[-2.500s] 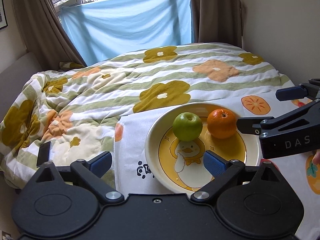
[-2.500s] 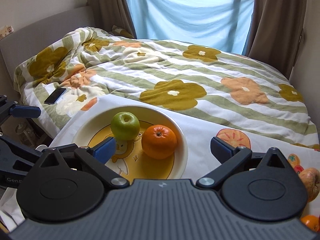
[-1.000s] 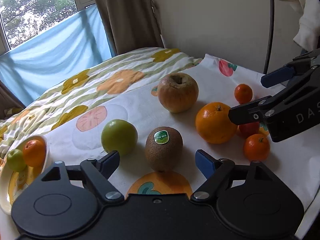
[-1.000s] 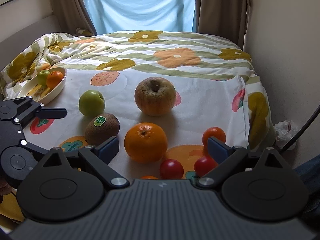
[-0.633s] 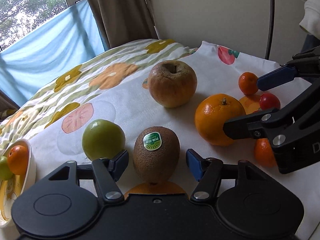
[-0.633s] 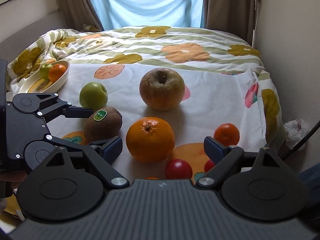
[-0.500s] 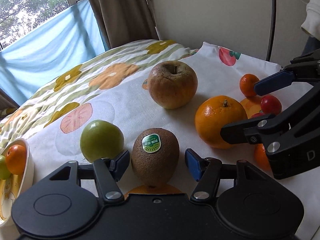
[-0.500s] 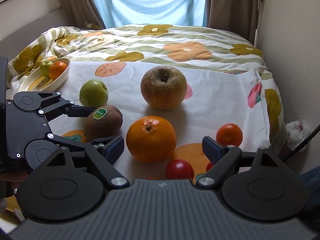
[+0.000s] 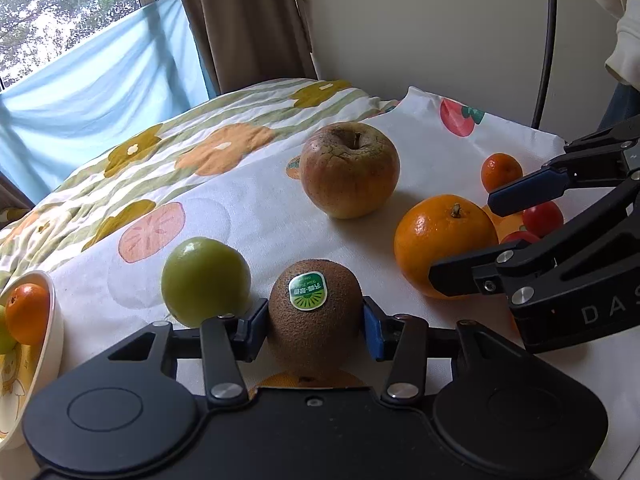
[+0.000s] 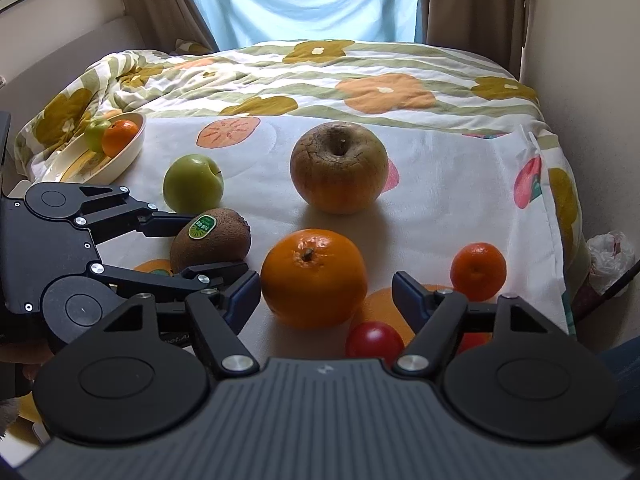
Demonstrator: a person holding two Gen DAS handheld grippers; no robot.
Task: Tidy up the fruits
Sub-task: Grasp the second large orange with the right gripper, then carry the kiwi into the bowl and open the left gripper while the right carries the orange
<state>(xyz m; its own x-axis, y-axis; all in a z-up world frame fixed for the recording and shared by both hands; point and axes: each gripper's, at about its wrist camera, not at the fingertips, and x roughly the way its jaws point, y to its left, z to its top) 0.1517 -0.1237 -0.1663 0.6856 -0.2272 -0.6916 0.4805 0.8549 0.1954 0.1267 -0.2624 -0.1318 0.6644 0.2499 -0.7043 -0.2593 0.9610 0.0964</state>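
A brown kiwi (image 9: 314,336) with a green sticker lies on the white fruit-print cloth (image 9: 260,216). My left gripper (image 9: 313,323) is closing on it, and both blue pads touch its sides. The right wrist view shows the same grip on the kiwi (image 10: 212,240). A large orange (image 10: 314,276) sits between the fingers of my right gripper (image 10: 326,296), whose jaws are closing. The right pad stands clear of the peel. A green apple (image 9: 204,280) rests just left of the kiwi. A big wrinkled brown apple (image 10: 339,168) lies farther back.
A cream plate (image 10: 132,152) at far left holds a small green apple and an orange. A mandarin (image 10: 478,266) and red cherry tomatoes (image 10: 374,340) lie by the right gripper. The flowered quilt (image 10: 360,80) lies behind; a wall and the bed's edge are at right.
Both grippers left the plate and came over to the loose fruit. The left jaws have narrowed onto the kiwi. The right jaws have narrowed around the large orange.
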